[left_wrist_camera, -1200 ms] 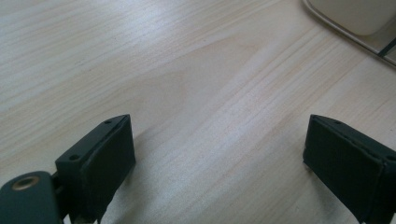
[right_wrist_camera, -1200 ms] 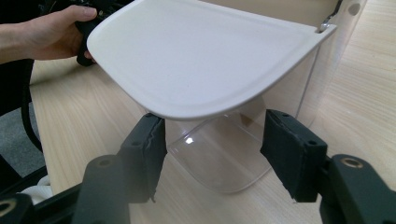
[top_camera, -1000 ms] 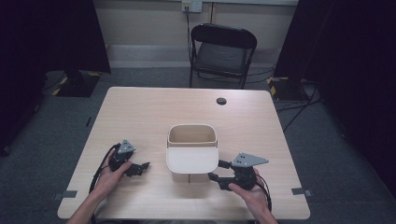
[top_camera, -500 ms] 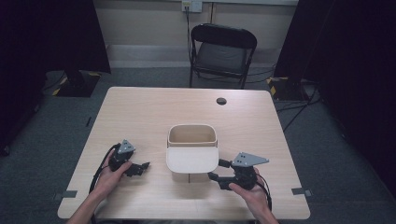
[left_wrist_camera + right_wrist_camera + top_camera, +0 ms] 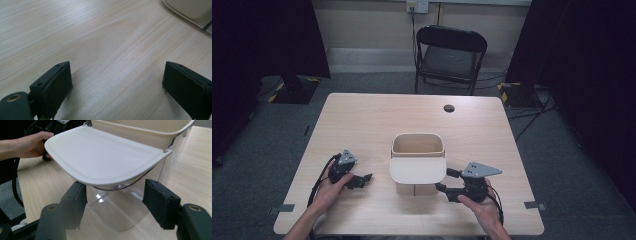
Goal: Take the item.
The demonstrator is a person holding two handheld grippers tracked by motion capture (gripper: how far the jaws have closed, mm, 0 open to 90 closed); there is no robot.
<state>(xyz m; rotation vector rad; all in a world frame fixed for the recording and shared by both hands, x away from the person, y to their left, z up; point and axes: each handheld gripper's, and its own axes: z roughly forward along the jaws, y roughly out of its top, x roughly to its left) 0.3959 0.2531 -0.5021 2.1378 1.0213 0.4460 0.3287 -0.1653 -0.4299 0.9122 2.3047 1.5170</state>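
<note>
Nothing is shifting since earlier: the bin (image 5: 417,160) is sitting mid-surface (image 5: 362,120), the left gripper (image 5: 362,179) resting at its 9 o'clock and the right gripper (image 5: 446,181) at 4 o'clock, both fingers staying spread, grasping nothing.

In the left gripper view, the cream bin (image 5: 190,8) was cut off by the top right corner, leaving just a slice of its base. In the right gripper view, its far rim (image 5: 140,125) ran off the top edge. The small dark round thing (image 5: 449,108) near the surface's (image 5: 362,125) far edge was too small to identify.
</note>
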